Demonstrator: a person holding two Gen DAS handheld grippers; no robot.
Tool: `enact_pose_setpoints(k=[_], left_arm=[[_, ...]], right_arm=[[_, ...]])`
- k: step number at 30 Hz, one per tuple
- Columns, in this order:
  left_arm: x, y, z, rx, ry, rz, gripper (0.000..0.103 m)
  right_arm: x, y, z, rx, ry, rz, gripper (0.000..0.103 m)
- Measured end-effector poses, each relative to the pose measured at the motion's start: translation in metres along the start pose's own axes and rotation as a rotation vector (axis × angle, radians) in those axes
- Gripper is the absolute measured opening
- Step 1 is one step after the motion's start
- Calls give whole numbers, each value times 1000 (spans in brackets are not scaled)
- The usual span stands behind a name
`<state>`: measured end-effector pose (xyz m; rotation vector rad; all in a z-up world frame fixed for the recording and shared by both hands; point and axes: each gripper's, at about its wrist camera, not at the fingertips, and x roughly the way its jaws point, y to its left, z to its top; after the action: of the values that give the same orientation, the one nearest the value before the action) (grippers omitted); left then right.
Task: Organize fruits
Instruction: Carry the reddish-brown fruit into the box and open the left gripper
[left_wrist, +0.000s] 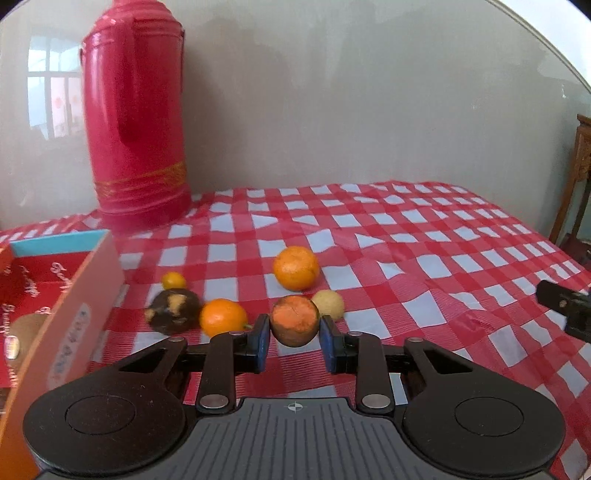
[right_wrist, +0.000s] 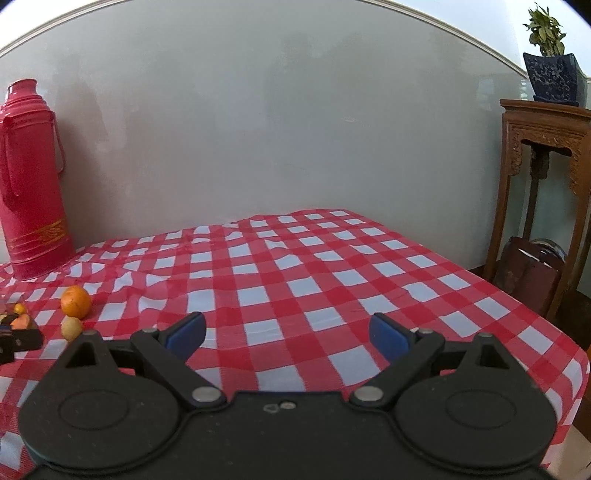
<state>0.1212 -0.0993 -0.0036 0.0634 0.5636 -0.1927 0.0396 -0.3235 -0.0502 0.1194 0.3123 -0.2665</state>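
Observation:
My left gripper is shut on a brownish-orange round fruit, with the blue pads pressing both of its sides. Whether it rests on the checked cloth or hangs just above it I cannot tell. Beyond it lie a large orange, a smaller orange, a dark mottled fruit, a tiny yellow fruit and a pale yellow fruit. An open orange box at the left holds a kiwi. My right gripper stands open over bare cloth, holding nothing.
A tall red thermos stands at the back left against the wall. In the right wrist view, the table's right edge drops off beside a carved wooden stand bearing a potted plant. A brown bag sits under it.

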Motion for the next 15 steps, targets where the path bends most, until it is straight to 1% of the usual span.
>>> enact_pose_setpoints(k=[6,15], left_arm=[[-27,23,2,1,-40,23,29],[-56,74,0,-51,-71,85,29]], right_arm=[[-2,17,-1,-8,4,18,89],[-6,47,-3,-47,3,46,89]])
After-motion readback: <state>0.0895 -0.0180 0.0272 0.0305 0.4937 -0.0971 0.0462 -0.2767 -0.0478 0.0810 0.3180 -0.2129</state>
